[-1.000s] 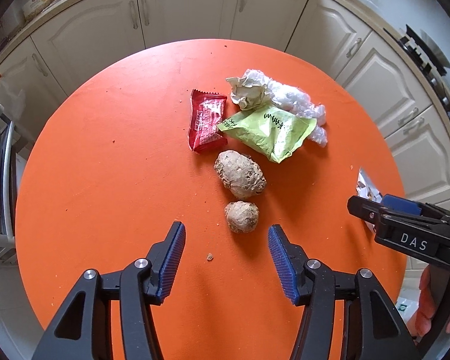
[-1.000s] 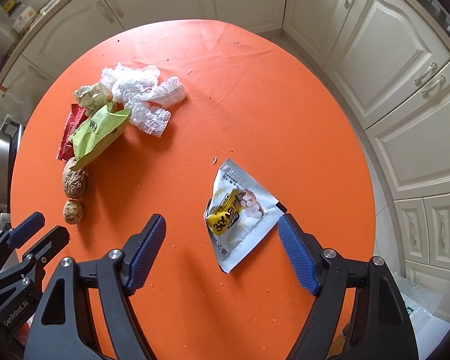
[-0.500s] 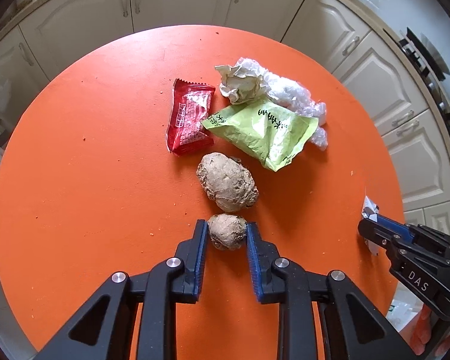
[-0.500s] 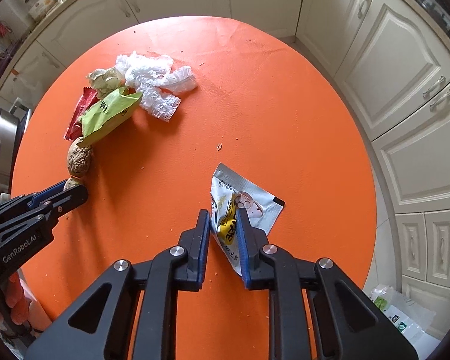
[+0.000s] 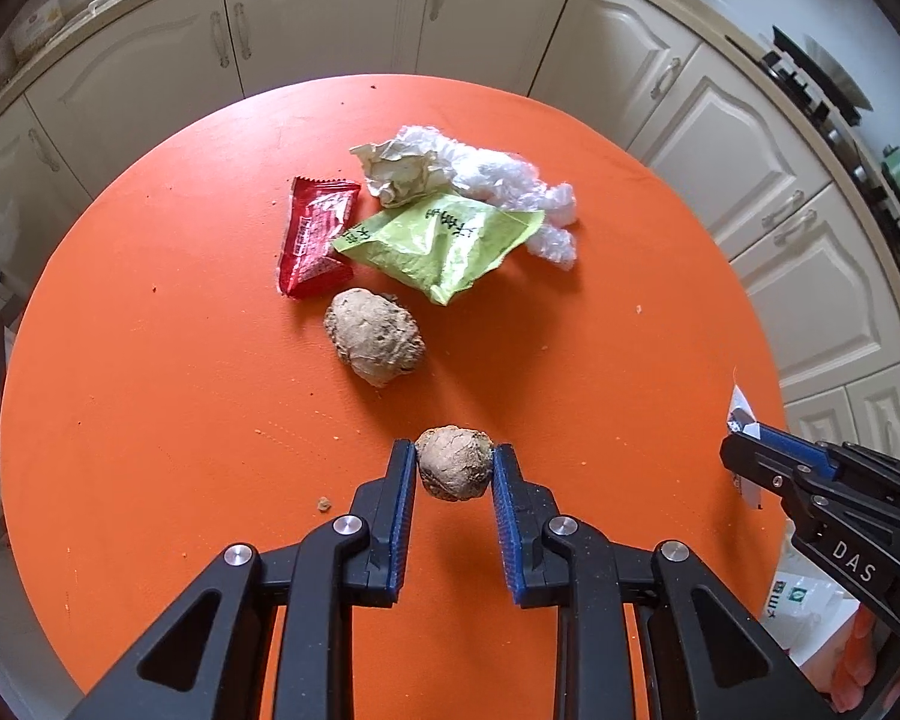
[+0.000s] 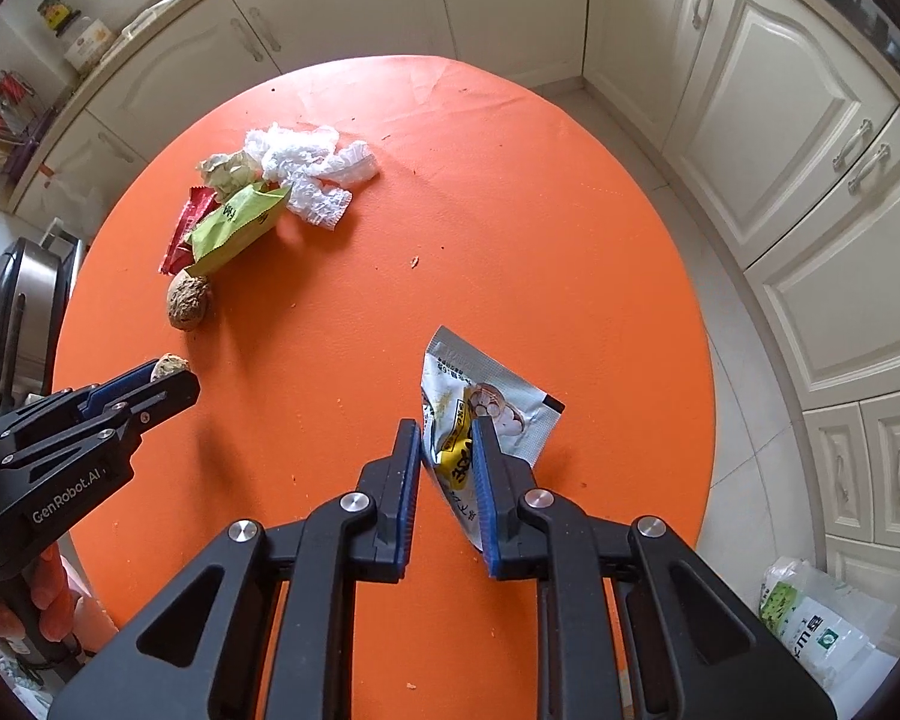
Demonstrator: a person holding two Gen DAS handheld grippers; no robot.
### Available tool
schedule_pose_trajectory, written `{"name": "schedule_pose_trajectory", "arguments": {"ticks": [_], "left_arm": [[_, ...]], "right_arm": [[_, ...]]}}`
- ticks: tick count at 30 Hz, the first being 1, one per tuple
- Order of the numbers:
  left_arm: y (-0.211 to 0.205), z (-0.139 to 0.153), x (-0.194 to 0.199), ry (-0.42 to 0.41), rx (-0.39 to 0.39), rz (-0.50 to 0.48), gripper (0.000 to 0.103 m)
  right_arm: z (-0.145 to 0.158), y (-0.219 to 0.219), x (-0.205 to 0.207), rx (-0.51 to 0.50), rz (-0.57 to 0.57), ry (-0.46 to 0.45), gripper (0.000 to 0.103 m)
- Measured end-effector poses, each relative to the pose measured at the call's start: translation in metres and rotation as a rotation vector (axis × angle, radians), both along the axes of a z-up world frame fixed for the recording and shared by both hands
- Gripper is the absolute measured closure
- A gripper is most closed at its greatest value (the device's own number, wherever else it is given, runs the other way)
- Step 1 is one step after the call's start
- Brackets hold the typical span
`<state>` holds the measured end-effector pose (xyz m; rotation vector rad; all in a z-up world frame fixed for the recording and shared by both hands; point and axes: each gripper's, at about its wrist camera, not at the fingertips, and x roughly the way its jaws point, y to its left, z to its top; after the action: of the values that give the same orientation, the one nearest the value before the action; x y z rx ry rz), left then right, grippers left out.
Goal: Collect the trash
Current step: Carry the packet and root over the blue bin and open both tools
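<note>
1. Our left gripper (image 5: pixel 453 468) is clamped on a small brown lump (image 5: pixel 453 461), one blue pad pressed to each side. Its jaws have just been closing and now stand narrow, with the lump between them, over the near part of the round orange table (image 5: pixel 150 390).
2. Our right gripper (image 6: pixel 445 456) has its jaws drawn nearly together on a silver and yellow snack packet (image 6: pixel 486 402). The packet is pinched by its near end and sticks out ahead of the pads towards the table's right edge.
3. Beyond the held lump lies a larger brown lump (image 5: pixel 373 341), well apart from it, resting on the table.
4. Just past that we see a red wrapper (image 5: pixel 313 235) and a green packet (image 5: pixel 444 235), the two touching.
5. Farthest lie a crumpled paper ball (image 5: pixel 399 171) and a wad of clear plastic film (image 5: pixel 513 186), tucked against the green packet's far edge.
</note>
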<state>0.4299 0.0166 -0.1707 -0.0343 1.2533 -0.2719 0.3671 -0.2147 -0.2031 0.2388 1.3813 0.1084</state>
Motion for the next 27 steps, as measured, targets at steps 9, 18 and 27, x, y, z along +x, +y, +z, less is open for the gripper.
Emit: {"name": "schedule_pose_trajectory", "arguments": {"ticks": [9,18,27], "left_arm": [[-0.052,0.02,-0.03,-0.042,0.03,-0.096,0.082],[-0.127,0.028,-0.062,-0.066,0.072,-0.229,0.082],[-0.221,0.023,-0.089,-0.07,0.121,-0.397,0.082]], "right_arm": [[0.019,-0.034,-0.033,0.013,-0.075,-0.038,0.086],[0.026,-0.103,-0.086,0.02,-0.213,-0.067,0.086],[0.014,-0.177,-0.136,0.034,-0.373,-0.049,0.086]]}}
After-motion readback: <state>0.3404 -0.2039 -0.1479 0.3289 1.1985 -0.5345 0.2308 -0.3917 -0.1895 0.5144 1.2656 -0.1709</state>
